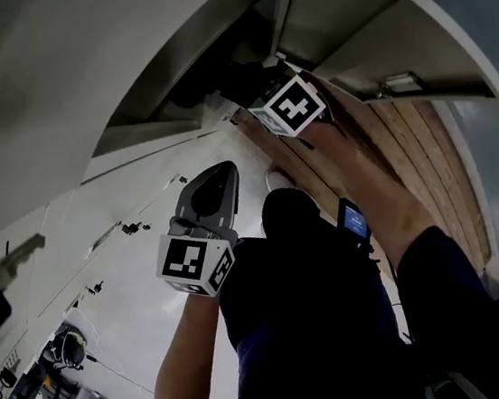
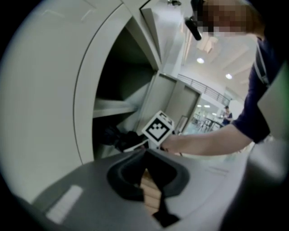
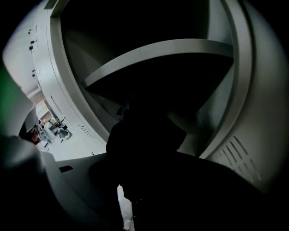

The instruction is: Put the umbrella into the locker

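Note:
The locker stands open, with a grey shelf (image 1: 159, 133) across its dark inside. My right gripper (image 1: 250, 77) reaches into that opening, its marker cube (image 2: 158, 127) just outside. It is shut on a black folded umbrella (image 2: 118, 138), which pokes into the compartment under the shelf (image 2: 113, 108). In the right gripper view the umbrella (image 3: 144, 135) is a dark mass between the jaws, below the shelf (image 3: 158, 54). My left gripper (image 1: 222, 176) hangs lower, in front of the white locker fronts. Its jaws are together and hold nothing (image 2: 151, 180).
The open locker door (image 1: 371, 14) juts out to the right of the opening, with vent slits (image 3: 239, 158) low on it. A key (image 1: 15, 257) sticks out of a neighbouring locker door. Wooden floor (image 1: 426, 152) runs along the right. Another person (image 2: 226, 113) stands far off.

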Motion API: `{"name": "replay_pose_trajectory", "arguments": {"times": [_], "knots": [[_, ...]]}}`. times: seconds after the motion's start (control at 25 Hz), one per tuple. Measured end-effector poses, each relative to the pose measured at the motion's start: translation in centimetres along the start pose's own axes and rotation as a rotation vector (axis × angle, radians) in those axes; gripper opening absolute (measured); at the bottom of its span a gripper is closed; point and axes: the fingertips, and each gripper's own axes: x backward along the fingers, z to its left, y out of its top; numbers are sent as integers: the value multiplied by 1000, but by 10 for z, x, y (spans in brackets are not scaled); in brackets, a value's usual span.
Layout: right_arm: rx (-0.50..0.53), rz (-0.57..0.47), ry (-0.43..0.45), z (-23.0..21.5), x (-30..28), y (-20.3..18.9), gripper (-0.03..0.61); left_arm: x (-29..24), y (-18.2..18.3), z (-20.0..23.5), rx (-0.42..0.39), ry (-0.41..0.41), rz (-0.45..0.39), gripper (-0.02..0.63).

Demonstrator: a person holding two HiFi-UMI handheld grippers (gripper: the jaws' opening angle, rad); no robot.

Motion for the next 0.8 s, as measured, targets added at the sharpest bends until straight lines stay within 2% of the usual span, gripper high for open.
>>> {"name": "replay_pose_trajectory", "arguments": {"times": [0.24,0.56,0.8], "knots": [[177,30,-105,-18,-30,27,213,-13,-4,8,-17,-17,-8,2],[439,68,-222,-29,-78,58,213,-12,-23,23,-19,19,-17,2],[527,71,-248,-28,-104,66,216,2,-37,27,-24,51,-7,2]]}}
